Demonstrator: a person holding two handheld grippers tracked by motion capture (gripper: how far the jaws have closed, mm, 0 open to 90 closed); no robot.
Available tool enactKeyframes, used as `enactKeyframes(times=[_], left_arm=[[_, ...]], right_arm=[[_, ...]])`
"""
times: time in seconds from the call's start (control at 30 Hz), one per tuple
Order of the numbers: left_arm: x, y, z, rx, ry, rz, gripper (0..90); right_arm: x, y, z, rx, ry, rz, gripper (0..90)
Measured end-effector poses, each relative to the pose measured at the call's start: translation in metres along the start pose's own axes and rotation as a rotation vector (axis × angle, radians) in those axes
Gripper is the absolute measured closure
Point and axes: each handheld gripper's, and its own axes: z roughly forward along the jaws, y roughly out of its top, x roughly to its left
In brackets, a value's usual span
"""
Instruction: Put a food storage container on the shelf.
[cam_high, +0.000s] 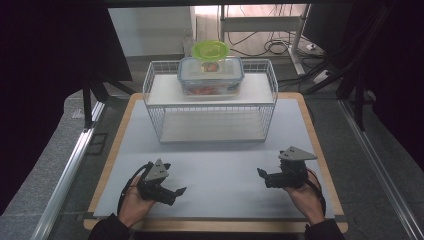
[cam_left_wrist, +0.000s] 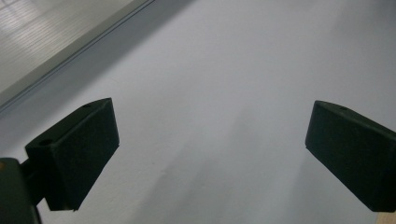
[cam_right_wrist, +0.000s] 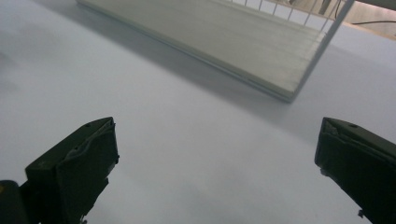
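A white wire rack (cam_high: 210, 100) with two shelves stands at the back of the grey mat (cam_high: 220, 165). On its upper shelf rests a clear lidded food box (cam_high: 211, 76) with red contents, and a green round lid (cam_high: 210, 49) lies on top of that box. My left gripper (cam_high: 179, 191) rests low near the mat's front left, held in a hand, jaws wide apart with nothing between them (cam_left_wrist: 210, 154). My right gripper (cam_high: 260, 173) sits at the front right, also open and empty (cam_right_wrist: 215, 158), pointing toward the rack's lower shelf (cam_right_wrist: 210, 42).
The mat lies on a wooden table (cam_high: 120, 130). Metal rails (cam_high: 70, 170) run along both sides of the table. Cables and a desk frame (cam_high: 265, 30) lie on the floor behind the rack.
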Motion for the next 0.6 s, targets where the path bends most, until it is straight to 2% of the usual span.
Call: enactKeyframes(times=[0.27,0.43,0.6], left_arm=[[0.0,-0.001,0.001,0.006,0.011,0.011,2.5],[0.0,-0.002,0.002,0.011,0.015,0.012,2.5],[0.0,-0.001,0.002,0.009,0.017,0.014,2.5]], right_arm=[[0.001,-0.021,0.001,0.06,-0.029,-0.009,0.0],[0.001,-0.032,0.005,0.102,-0.022,0.008,0.0],[0.001,-0.034,0.008,0.114,-0.026,0.005,0.0]])
